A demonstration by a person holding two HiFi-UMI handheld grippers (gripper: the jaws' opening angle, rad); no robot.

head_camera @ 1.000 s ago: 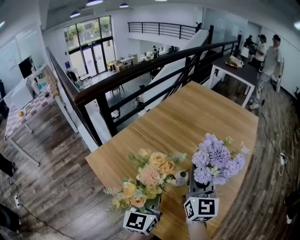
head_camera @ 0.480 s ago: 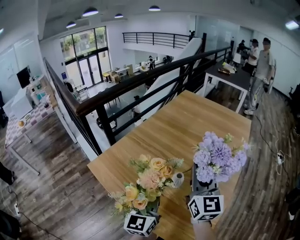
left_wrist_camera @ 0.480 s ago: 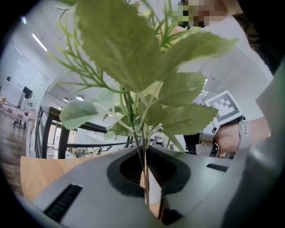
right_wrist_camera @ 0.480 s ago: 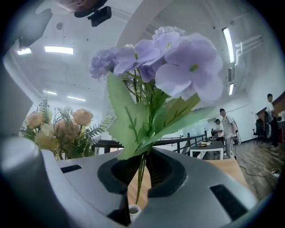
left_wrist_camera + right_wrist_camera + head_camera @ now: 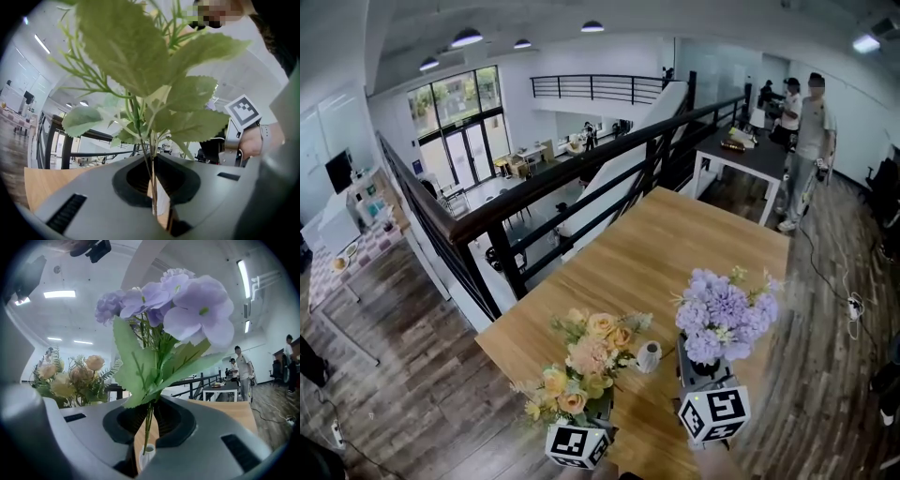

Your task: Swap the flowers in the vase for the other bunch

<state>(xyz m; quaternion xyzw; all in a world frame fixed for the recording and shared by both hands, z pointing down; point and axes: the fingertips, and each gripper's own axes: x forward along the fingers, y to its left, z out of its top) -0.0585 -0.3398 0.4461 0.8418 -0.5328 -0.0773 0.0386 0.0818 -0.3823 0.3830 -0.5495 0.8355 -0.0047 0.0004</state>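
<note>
My left gripper point(image 5: 598, 405) is shut on the thin stems of the peach and yellow bunch point(image 5: 586, 361), which stands upright at the lower left. In the left gripper view the stems point(image 5: 152, 187) are pinched between the jaws under broad green leaves. My right gripper point(image 5: 698, 373) is shut on the stems of the purple bunch point(image 5: 724, 314); point(image 5: 149, 425) marks those stems. A small white vase point(image 5: 649, 356) stands on the wooden table point(image 5: 675, 244) between the two bunches. In the right gripper view the vase point(image 5: 147, 453) shows just below the purple stems; whether they reach into it I cannot tell.
The table's left edge runs along a black railing point(image 5: 581, 178) over a drop to a lower floor. A dark table point(image 5: 741, 155) and two standing people point(image 5: 806, 122) are at the far right. Cables lie on the floor point(image 5: 848, 305) to the right.
Both grippers have risen a little with their bunches still held. The vase stays on the table between them. The head view has shifted slightly.
</note>
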